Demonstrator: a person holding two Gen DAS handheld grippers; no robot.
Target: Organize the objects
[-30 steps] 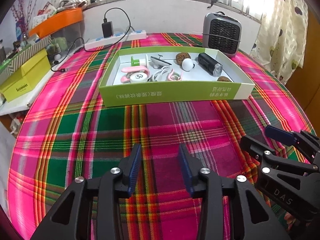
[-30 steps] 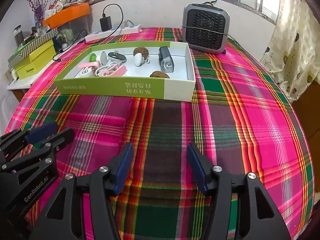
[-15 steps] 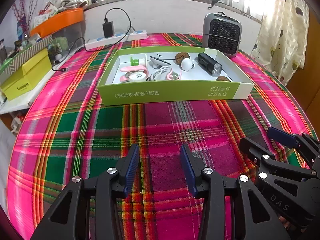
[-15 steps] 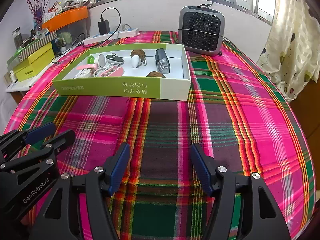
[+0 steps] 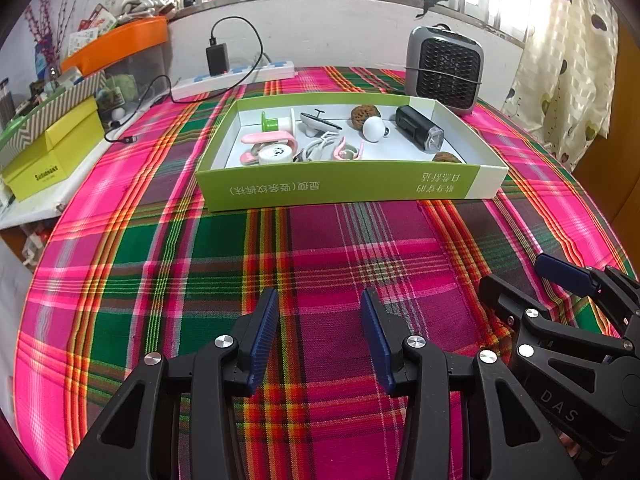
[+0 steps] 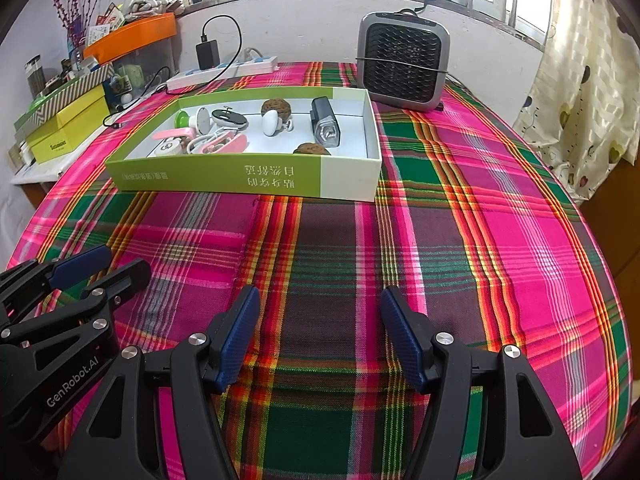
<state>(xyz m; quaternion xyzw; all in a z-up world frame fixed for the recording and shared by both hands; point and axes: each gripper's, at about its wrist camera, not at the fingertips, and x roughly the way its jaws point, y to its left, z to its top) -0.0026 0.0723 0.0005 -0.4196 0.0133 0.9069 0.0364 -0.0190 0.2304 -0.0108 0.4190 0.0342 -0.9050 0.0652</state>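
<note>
Together we count two brown walnuts (image 6: 277,107) (image 6: 311,149), one black bike light (image 6: 325,125), one white knob (image 6: 271,123) and one pink clip (image 5: 267,139) inside the shallow green-and-white cardboard box (image 5: 344,186), which sits mid-desk on the pink-and-green plaid cloth (image 6: 500,216). Behind it stand a grey fan heater (image 6: 402,62) and a white power strip (image 5: 236,76) below the barred window. Our left tool (image 5: 318,332) and right tool (image 6: 318,332) hover empty, jaws apart, nearer than the box.
</note>
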